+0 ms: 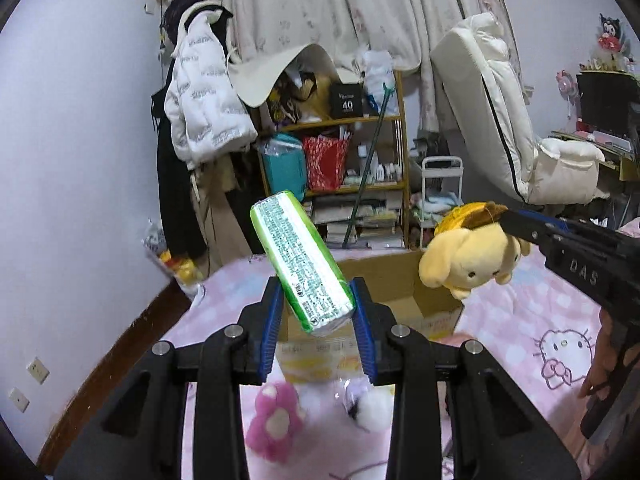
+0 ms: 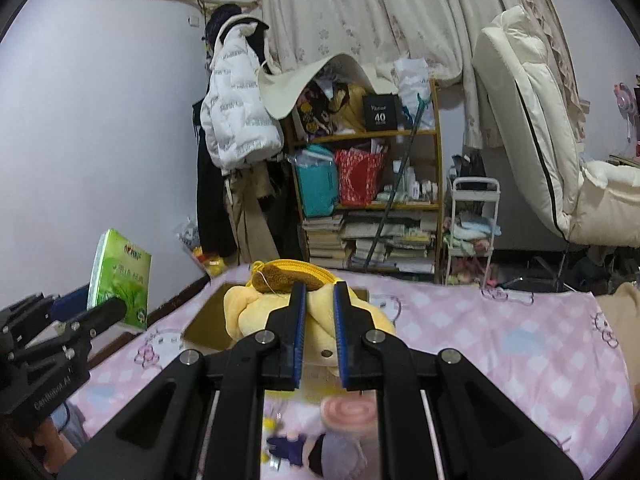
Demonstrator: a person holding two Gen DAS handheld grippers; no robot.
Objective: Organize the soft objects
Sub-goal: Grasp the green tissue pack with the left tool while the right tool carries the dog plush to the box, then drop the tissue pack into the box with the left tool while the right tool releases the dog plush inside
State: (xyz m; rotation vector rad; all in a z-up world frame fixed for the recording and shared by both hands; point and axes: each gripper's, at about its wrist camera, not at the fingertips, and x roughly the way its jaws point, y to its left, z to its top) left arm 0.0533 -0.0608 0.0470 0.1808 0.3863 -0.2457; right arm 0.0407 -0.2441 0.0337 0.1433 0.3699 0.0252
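Over the box, both grippers are loaded: the left gripper has its jaws clamped on a tissue pack, the right gripper squeezes a yellow plush above the opening. Neither is dropped yet, and a pink plush (plus a white one) waits nearer than the box on the pink sheet. Beyond the box: cluttered shelf, curtains.

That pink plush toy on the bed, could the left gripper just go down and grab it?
Probably not right now. The left gripper is shut on a green tissue pack, so its fingers are full. The pink plush toy lies uncovered below it.
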